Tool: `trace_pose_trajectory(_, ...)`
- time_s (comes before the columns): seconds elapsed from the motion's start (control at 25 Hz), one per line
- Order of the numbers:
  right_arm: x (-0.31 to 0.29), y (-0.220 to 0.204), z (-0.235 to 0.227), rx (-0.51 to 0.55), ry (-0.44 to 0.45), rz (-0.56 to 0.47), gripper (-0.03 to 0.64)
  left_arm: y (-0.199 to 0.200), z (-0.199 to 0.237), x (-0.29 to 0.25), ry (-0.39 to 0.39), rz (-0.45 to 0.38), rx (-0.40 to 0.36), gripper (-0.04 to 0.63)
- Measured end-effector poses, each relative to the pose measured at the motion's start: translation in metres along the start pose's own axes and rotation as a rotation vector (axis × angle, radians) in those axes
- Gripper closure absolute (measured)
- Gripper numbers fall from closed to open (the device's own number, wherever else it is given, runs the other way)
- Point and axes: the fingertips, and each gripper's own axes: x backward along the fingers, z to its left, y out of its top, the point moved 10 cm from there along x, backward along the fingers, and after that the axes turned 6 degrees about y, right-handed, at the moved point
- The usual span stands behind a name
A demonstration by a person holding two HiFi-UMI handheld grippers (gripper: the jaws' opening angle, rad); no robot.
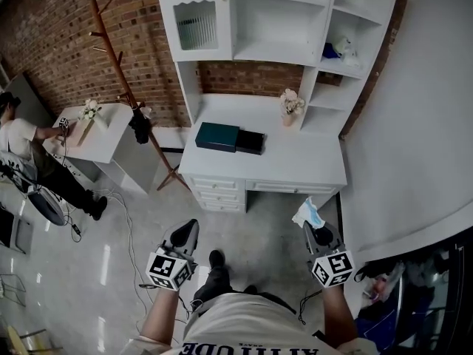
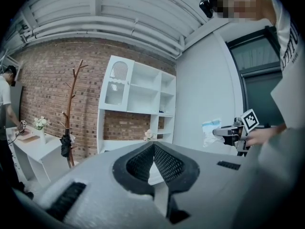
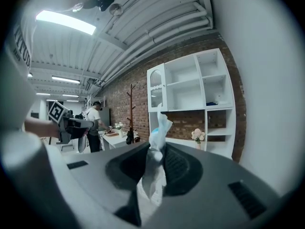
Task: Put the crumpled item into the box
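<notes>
Right gripper (image 1: 315, 228) has the crumpled item (image 1: 307, 213) clamped, jaws narrow and pinched on that white-and-blue wad, which pokes up past the tips at the lower right of the head view. Left gripper (image 1: 188, 232), lower left, has its jaws together with nothing between them. The box (image 1: 217, 136) sits up at centre frame on the white desk (image 1: 295, 165), well apart from the wad, so I'd call this the carry step, with the drop not yet done. Next it needs a reach up-frame over the box. A black part (image 1: 251, 141) adjoins its right side, and whether that's an opening, I can't tell.
</notes>
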Motion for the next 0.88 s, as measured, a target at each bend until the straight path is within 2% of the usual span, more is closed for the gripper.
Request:
trace_pose_trajectory(0.28,-0.045,0.007,-0.007,0.005,-0.034,0.014,0.535,0.008,0.040,-0.050,-0.047,0.003,-0.004,0.569)
trace_pose_trajectory(0.48,-0.084,0.016,-0.009,-0.001,-0.063,0.022,0.535,0.014,0.071,-0.089,-0.120,0.008,-0.010,0.571)
trace_pose_trajectory(0.88,-0.165,0.041,0.001,0.008,-0.123,0.026,0.535,0.027,0.153,-0.150,-0.199,0.018,-0.020,0.571)
